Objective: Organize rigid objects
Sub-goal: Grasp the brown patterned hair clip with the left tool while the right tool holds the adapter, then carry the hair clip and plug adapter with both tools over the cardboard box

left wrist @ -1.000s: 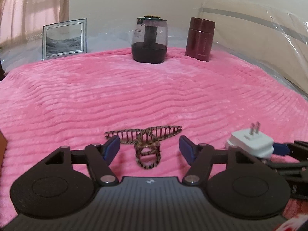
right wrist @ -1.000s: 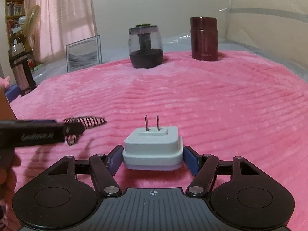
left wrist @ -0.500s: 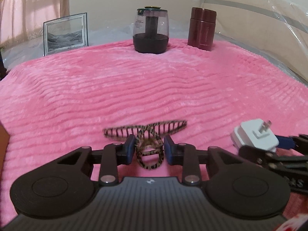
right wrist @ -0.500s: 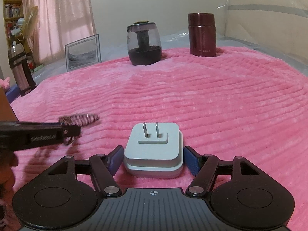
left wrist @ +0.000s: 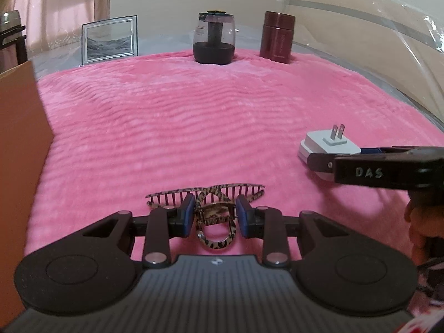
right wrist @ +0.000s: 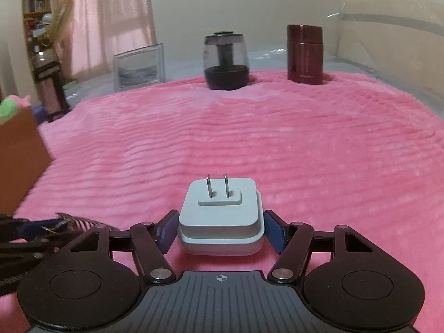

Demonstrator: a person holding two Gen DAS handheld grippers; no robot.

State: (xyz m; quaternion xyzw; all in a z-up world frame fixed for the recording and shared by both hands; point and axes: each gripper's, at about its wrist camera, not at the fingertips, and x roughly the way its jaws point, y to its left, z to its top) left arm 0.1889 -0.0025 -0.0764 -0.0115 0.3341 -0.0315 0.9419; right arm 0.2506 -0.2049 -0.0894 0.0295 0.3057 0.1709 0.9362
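Pink bedding (left wrist: 222, 116) lay below as your left gripper (left wrist: 213, 216), open a second earlier, clamped its fingers on the hair claw (left wrist: 211, 208) while your right gripper (right wrist: 220, 229) gripped the charger (right wrist: 220, 216), both seemingly ready for relocation.

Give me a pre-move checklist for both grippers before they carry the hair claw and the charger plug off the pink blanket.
1. Left gripper shut on the hair claw: ok, both pads press its hinge.
2. Right gripper shut on the charger plug: ok, pads sit against both sides.
3. Plug prongs clear of the fingers: ok, they point up and away.
4. Grippers apart from each other: ok, pink blanket shows between them.
5. Claw lifted off the blanket: cannot tell.
6. Cardboard box open for the drop: cannot tell, only one wall shows.
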